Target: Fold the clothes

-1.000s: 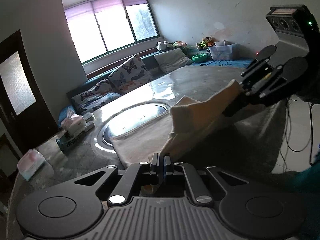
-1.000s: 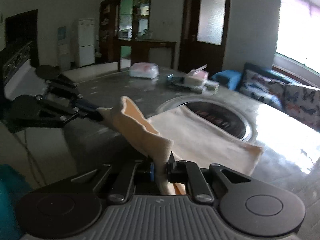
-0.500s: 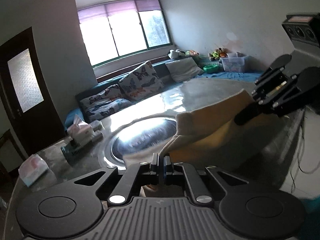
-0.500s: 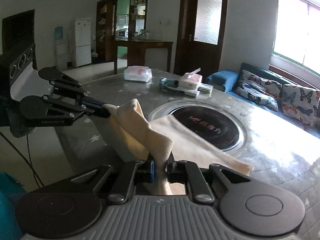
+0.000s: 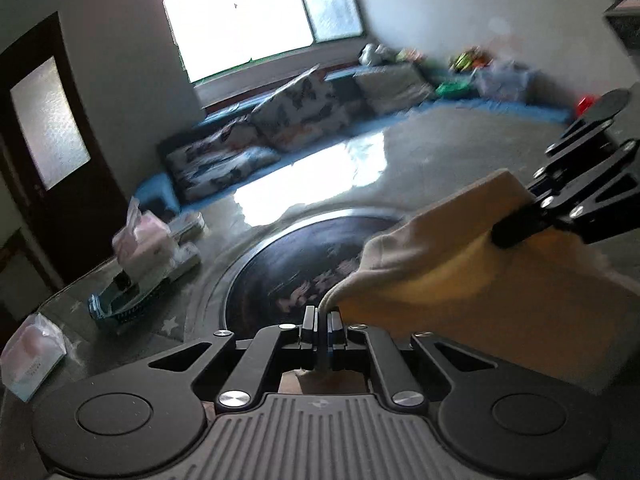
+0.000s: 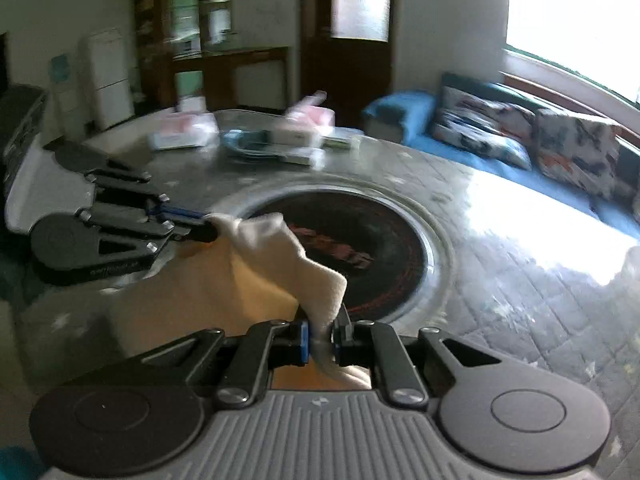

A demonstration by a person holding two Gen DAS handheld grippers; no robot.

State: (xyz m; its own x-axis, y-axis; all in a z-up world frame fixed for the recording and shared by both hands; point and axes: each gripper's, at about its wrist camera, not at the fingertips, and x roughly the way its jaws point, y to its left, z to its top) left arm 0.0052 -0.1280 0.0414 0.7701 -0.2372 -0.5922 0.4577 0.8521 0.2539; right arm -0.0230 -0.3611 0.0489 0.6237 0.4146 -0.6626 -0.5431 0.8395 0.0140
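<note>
Both views blur; our left gripper [image 5: 322, 330] clamps the cloth [image 5: 460, 276], right gripper [image 6: 321, 336] pinches it, jaws opening. The cloth's hem, earlier across the hob [image 6: 360, 248], is off it.

The grey table [image 6: 500, 280] lies bare across the right and lower right of the right wrist view, open for passage; its round dark inset [image 6: 352, 256] at centre is clear too; tissue packs [image 6: 180, 132] and a blue tray [image 6: 256, 146] crowd the upper centre; the cream cloth [image 6: 224, 280] blocks the lower left.
</note>
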